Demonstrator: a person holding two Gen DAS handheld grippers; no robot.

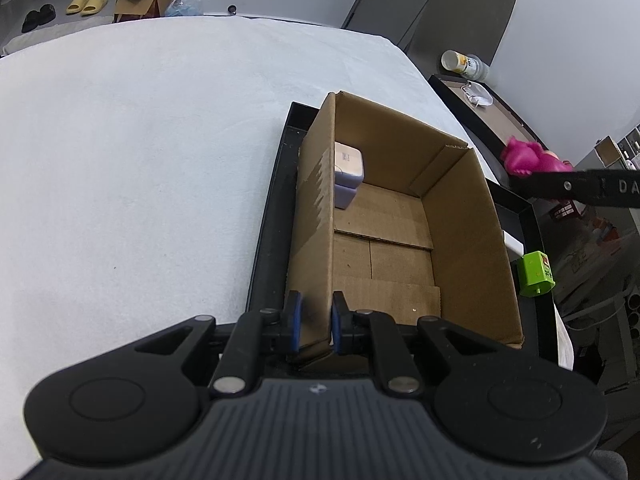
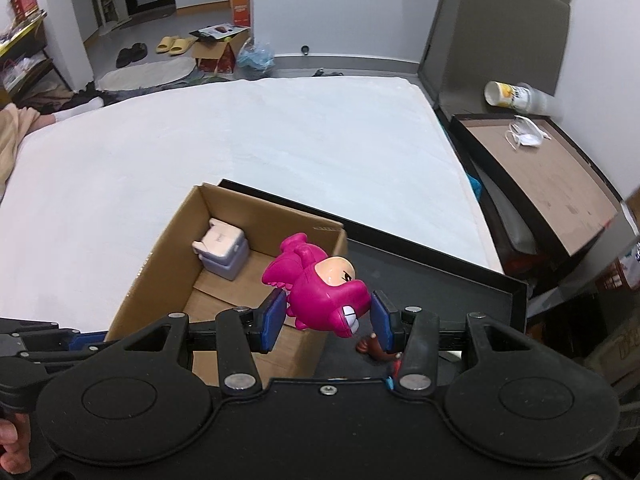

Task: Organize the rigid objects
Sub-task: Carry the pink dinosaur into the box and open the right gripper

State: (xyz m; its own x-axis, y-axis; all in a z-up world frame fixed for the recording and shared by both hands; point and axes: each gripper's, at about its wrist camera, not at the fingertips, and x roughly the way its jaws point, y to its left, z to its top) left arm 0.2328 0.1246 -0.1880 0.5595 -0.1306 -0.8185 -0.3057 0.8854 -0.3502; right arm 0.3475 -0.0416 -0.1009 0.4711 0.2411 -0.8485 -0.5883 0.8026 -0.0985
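Left hand-held gripper (image 1: 313, 322) pinched the near wall of the cardboard box (image 1: 460, 216), at the lower middle of its frame. Right hand-held gripper (image 2: 328, 316) clamped a magenta toy figure (image 2: 320, 284) at frame centre, above the box's right edge. Beneath lay a white bed (image 1: 140, 140), then a black tray (image 2: 432, 280). Inside the box's far left corner sat a small lavender container (image 2: 222, 248).

Magenta toy (image 2: 320, 284) — brown box (image 2: 168, 256) — black tray (image 2: 440, 276)

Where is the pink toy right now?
In the right wrist view the pink toy is clamped in the right gripper, held above the near right corner of the cardboard box, over the black tray.
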